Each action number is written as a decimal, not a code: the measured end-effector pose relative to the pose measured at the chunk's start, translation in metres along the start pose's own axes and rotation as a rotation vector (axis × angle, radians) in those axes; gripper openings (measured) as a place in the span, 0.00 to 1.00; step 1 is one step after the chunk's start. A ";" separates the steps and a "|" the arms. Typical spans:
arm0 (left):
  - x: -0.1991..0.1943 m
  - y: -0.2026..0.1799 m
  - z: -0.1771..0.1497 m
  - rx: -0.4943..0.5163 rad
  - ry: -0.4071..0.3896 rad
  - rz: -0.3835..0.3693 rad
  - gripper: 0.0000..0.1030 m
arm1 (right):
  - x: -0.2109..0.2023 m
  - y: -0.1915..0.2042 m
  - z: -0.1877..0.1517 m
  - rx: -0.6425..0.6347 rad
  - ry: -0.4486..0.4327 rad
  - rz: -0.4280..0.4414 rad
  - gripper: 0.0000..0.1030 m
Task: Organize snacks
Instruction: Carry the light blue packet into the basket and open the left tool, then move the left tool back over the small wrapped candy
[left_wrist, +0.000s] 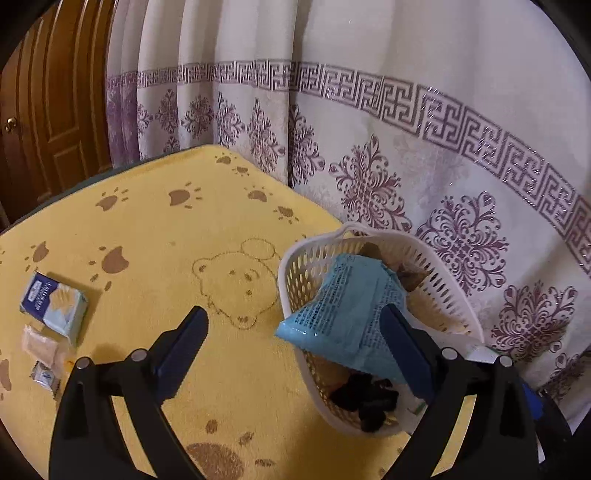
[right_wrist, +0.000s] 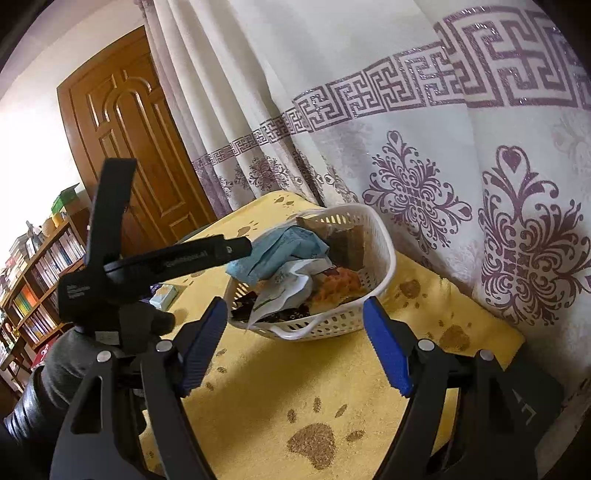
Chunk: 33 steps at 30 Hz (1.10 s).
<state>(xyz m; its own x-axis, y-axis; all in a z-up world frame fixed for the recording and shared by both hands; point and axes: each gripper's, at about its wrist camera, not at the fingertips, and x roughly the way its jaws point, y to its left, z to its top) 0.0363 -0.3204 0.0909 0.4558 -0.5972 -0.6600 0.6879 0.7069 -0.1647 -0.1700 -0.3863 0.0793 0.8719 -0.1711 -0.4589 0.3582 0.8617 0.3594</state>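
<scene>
Blue packet (left_wrist: 347, 306) lies atop the white basket (left_wrist: 291, 258) — both the left gripper (left_wrist: 295, 343) and right gripper (right_wrist: 295, 332) gape wide.

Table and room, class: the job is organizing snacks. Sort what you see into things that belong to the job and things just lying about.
Job:
basket
blue packet on the basket
blue-and-white packet
two small sachets on the cloth
left gripper, open

Just there:
yellow cloth
curtain
door
bookshelf
</scene>
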 end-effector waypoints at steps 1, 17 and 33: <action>-0.005 0.001 0.000 0.004 -0.009 0.003 0.91 | -0.001 0.001 0.000 -0.003 0.000 0.003 0.75; -0.064 0.074 -0.018 -0.123 -0.061 0.102 0.91 | 0.000 0.043 -0.008 -0.112 0.027 0.037 0.86; -0.094 0.193 -0.080 -0.270 0.001 0.339 0.91 | 0.014 0.096 -0.029 -0.207 0.115 0.139 0.86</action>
<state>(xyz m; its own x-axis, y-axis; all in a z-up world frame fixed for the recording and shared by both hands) 0.0809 -0.0978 0.0619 0.6298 -0.3142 -0.7104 0.3273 0.9367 -0.1241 -0.1329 -0.2920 0.0837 0.8600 0.0009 -0.5104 0.1515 0.9545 0.2570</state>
